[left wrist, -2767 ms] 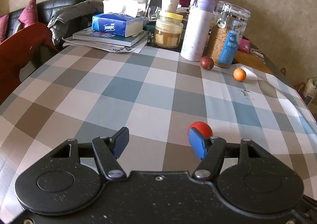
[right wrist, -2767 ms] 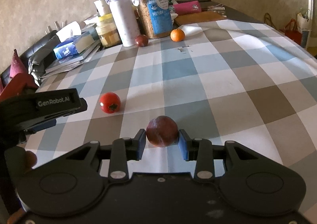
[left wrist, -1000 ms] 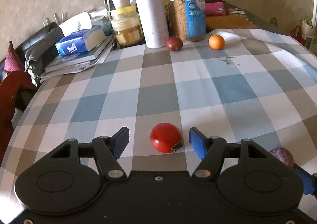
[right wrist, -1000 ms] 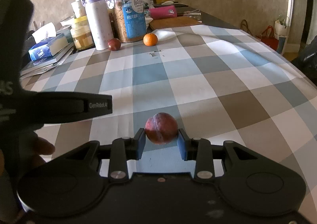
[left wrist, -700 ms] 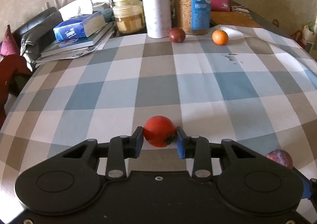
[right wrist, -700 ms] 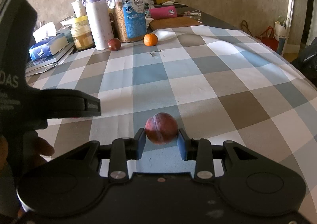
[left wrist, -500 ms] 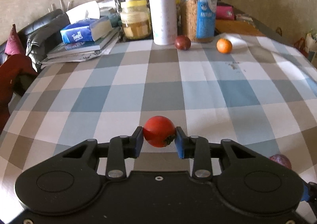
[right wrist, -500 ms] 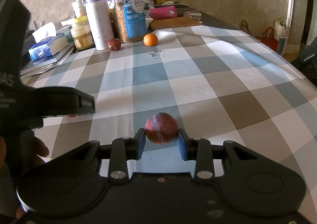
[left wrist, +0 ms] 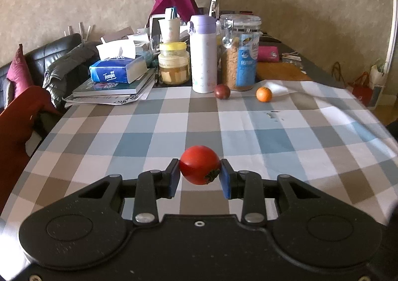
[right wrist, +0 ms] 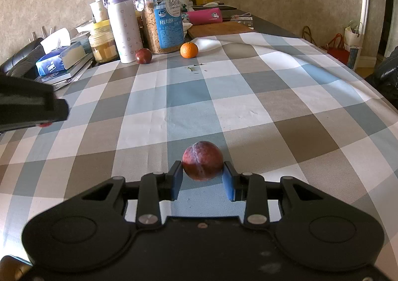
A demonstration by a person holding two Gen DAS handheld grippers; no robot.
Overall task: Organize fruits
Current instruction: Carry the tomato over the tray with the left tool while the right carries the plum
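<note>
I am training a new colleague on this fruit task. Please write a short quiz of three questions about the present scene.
1. True or false: the left tongs hold the red tomato.
2. What do the right tongs grip? A) mandarin B) reddish plum C) tissue box
3. Which fruit lies on the checked tablecloth beside the mandarin, by the white flask?

Key: 1 true; 2 B; 3 the dark plum.

Both looking from low and close over the near edge of the table [left wrist: 286,136], tilted down, toward its far edge. Right view further right. Shared: orange [left wrist: 264,94] [right wrist: 189,50], tall jar [left wrist: 240,52] [right wrist: 163,13].
</note>
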